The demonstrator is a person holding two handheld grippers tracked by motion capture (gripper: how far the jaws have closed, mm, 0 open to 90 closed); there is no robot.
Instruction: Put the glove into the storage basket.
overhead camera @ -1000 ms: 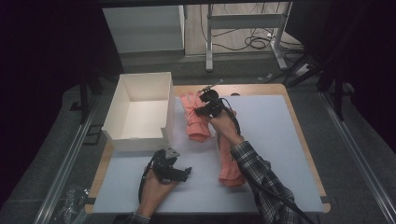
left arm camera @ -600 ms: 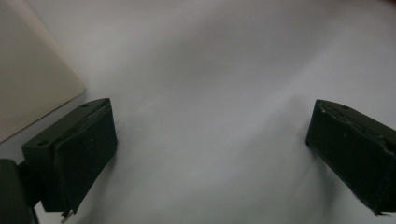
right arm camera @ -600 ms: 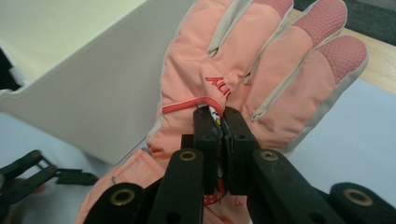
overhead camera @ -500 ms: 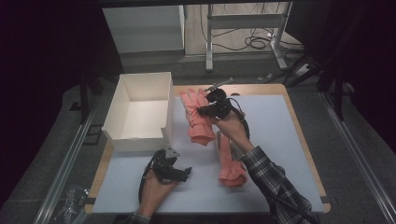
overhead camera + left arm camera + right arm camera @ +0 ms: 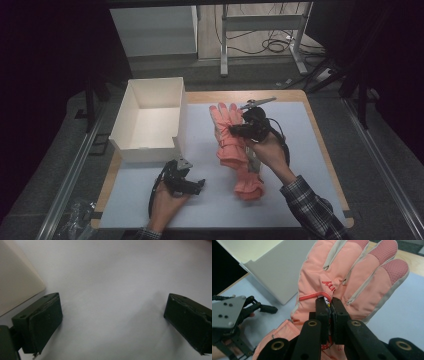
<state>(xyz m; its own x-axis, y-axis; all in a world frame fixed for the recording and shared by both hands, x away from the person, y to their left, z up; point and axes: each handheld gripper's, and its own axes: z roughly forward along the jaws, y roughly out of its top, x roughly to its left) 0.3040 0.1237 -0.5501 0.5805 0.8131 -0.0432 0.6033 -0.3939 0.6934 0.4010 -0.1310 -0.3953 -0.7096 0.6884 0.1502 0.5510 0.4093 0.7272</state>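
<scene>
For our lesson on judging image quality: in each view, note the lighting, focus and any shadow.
High view: table lit, surroundings dark, glove fairly sharp. Left gripper view: soft focus, left gripper jaws blurred, faint shadows beside them. Right gripper view: glove sharp and evenly lit, right gripper close and softer.

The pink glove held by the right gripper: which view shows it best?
The right gripper view: the pink glove is close, with the right gripper shut on it. The high view shows it small; the left gripper view shows table.
</scene>
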